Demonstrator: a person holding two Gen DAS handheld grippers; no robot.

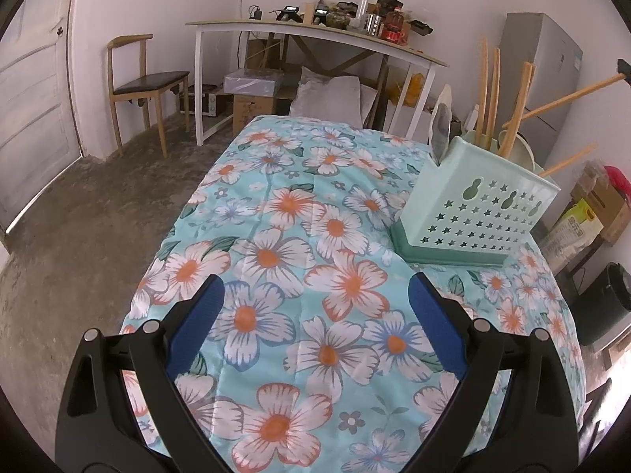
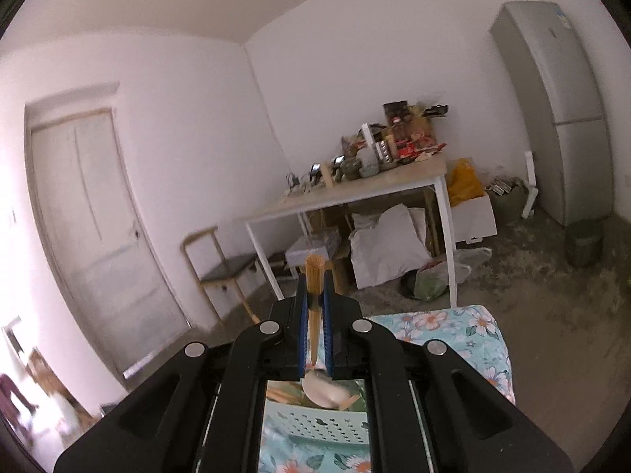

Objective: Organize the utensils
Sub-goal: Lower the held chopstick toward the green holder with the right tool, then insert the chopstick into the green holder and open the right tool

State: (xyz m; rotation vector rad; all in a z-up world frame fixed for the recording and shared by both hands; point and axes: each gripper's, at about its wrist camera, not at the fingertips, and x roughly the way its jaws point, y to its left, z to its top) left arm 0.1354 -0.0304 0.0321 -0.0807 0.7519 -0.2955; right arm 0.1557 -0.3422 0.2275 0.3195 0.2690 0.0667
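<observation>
The left gripper [image 1: 315,295] hung low over the floral tablecloth [image 1: 284,236], its blue-padded jaws spread wide with nothing between them; its lower body was cut off by the frame edge. To its right stood the mint-green utensil holder [image 1: 477,213], perforated with stars, on a darker green base, near the table's right edge. A pale spoon [image 1: 441,122] poked up from its near-left corner, its bowl hidden inside, and several wooden utensil handles [image 1: 491,94] rose from the back, their lower ends out of sight. One wooden handle [image 1: 568,98] slanted out to the right, where a dark object at the frame edge met its tip, too cropped to identify. In the right wrist view, the right gripper [image 2: 315,299] had its jaws pinched narrow on a wooden-handled utensil [image 2: 314,295], whose working end was hidden beneath the gripper body. Below, only a slice of the holder showed, somewhat blurred
</observation>
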